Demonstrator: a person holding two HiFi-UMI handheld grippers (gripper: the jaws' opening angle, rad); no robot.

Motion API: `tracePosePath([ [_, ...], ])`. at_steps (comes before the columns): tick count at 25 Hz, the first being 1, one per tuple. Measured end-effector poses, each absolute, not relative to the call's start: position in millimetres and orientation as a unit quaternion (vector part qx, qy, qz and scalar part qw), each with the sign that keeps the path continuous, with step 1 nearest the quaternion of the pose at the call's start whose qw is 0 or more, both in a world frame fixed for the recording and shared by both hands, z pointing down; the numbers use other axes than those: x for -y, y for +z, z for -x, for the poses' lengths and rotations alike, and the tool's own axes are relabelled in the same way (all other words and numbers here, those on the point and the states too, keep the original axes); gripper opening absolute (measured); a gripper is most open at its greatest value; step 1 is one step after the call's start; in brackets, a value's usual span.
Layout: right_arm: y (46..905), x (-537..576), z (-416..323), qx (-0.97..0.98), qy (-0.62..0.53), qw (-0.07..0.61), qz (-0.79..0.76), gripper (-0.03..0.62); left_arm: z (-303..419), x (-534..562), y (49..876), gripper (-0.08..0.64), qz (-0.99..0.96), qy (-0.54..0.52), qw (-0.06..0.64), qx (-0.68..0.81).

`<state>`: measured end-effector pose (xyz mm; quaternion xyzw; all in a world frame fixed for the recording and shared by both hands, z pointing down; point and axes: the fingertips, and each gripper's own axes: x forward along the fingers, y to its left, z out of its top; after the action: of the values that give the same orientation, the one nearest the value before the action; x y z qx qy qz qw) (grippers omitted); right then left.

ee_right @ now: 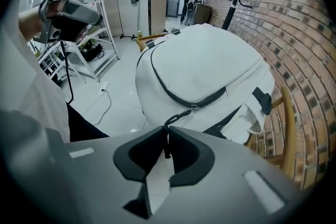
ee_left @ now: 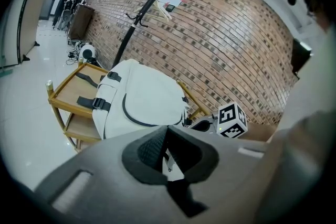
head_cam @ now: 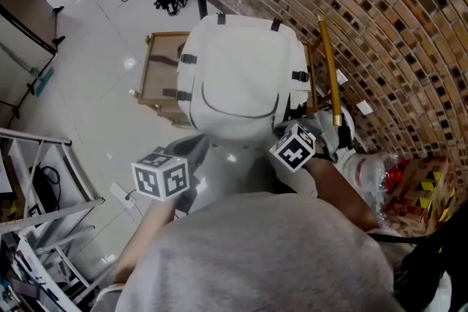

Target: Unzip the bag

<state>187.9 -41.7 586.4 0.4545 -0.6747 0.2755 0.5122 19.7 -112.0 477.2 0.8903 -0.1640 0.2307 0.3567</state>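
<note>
Looking down on a white bag, lying on top of a wooden stand, hard by the brick wall. Clamped with the right gripper onto the black pull cord, pads nipped together on it, just short of the slider on the dark zipper. Tracing that zipper now: a long curve across the front panel, and by the look of it not yet opened anywhere on show.

Over to the left gripper: tips drawn together, down by the bag's lower edge and near the other gripper. Impossible to tell whether pinching a fold of cloth or nothing at all.

As for handling, reads as soft cloth, puffed up but yielding, and probably light. Likely to dent, bunch and slide across the stand under a hard pull. Thin, limp cord as well: fine for tugging, useless for pushing, apt to slip from the pads if yanked.

Best to keep the hold close to the slider and draw along the line of the teeth, not away from the panel. Worth pinning the cloth behind the slider with the left gripper, to keep the track taut round the curve. Nothing fragile to fear; snagging on a wrinkle looks the likelier trouble.
</note>
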Motion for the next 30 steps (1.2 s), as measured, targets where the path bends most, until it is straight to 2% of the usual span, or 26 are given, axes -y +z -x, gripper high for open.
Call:
tracePosePath([
  [30, 589.2, 66.5, -129.7, 0.687, 0.228, 0.522, -0.451, 0.034, 46.8, 95.7, 481.5, 0.0, -0.875, 0.2, 0.379, 0.225],
])
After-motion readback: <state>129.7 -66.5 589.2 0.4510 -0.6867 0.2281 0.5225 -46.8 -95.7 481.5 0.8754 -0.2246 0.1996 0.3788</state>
